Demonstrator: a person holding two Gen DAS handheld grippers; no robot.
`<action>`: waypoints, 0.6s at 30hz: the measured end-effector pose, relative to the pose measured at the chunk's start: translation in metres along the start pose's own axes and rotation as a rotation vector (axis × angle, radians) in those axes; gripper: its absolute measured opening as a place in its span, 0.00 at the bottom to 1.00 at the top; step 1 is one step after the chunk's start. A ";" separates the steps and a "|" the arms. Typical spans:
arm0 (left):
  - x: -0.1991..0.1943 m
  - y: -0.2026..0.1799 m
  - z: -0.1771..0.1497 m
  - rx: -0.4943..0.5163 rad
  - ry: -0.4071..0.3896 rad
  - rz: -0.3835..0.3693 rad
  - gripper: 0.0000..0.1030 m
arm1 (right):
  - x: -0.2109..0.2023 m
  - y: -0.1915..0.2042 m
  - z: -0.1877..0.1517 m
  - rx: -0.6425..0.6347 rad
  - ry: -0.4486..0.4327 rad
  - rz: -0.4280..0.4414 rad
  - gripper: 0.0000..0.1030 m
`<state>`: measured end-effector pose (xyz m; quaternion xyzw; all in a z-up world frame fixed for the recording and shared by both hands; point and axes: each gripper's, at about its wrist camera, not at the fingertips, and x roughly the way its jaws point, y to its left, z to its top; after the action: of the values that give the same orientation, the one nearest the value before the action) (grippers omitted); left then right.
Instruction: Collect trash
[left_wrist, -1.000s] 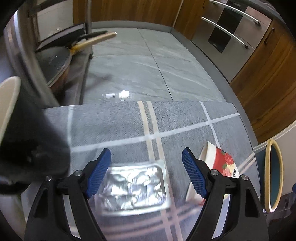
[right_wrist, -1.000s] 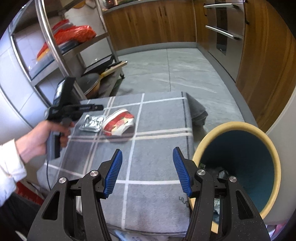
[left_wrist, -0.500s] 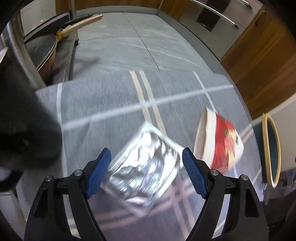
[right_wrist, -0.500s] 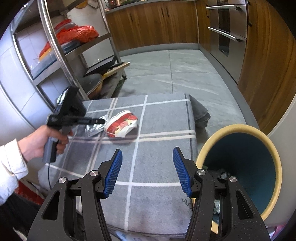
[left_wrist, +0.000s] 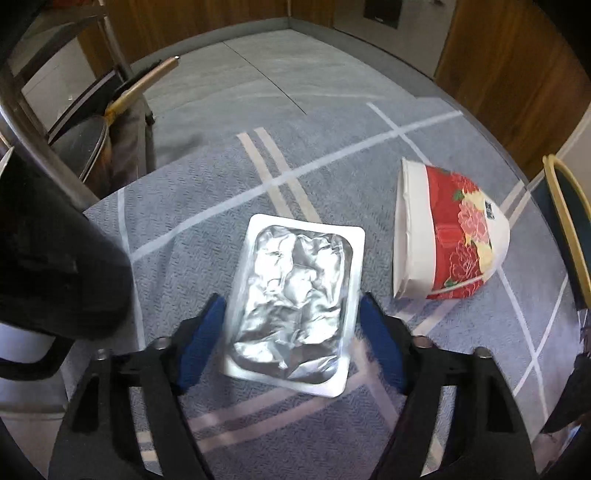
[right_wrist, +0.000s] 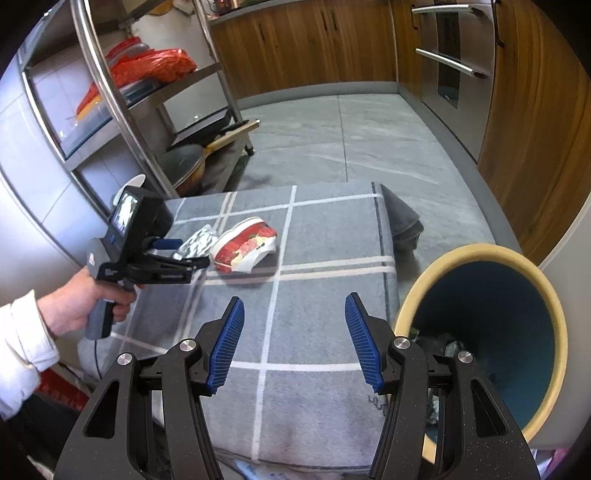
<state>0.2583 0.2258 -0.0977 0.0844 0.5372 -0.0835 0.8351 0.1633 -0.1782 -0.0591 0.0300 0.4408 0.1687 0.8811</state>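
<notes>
Some trash lay in bin (right_wrist: 480, 332); my left tongs (left_wrist: 291, 343) were closing around foil tray (left_wrist: 295, 295), right tongs (right_wrist: 293, 339) spread empty, paper bowl (left_wrist: 454, 232) left.

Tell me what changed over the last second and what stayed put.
The left gripper came down over the foil tray, rolling until its fingers straddle the tray's long sides; its jaws are closing, with the tray between them. The right gripper stayed open and empty above the grey checked cloth. The red floral bowl still lies on its side, and the bin has not moved.
</notes>
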 end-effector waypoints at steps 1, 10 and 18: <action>-0.001 0.000 -0.001 -0.002 0.000 0.004 0.67 | 0.002 0.001 0.001 0.002 0.003 0.003 0.57; -0.045 0.000 -0.021 -0.068 -0.008 0.001 0.67 | 0.046 0.022 0.032 0.077 0.042 0.089 0.63; -0.132 0.025 -0.030 -0.212 -0.094 -0.047 0.67 | 0.117 0.057 0.072 0.189 0.107 0.022 0.75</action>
<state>0.1838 0.2634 0.0117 -0.0211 0.5051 -0.0498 0.8614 0.2689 -0.0796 -0.0932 0.1085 0.5007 0.1374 0.8477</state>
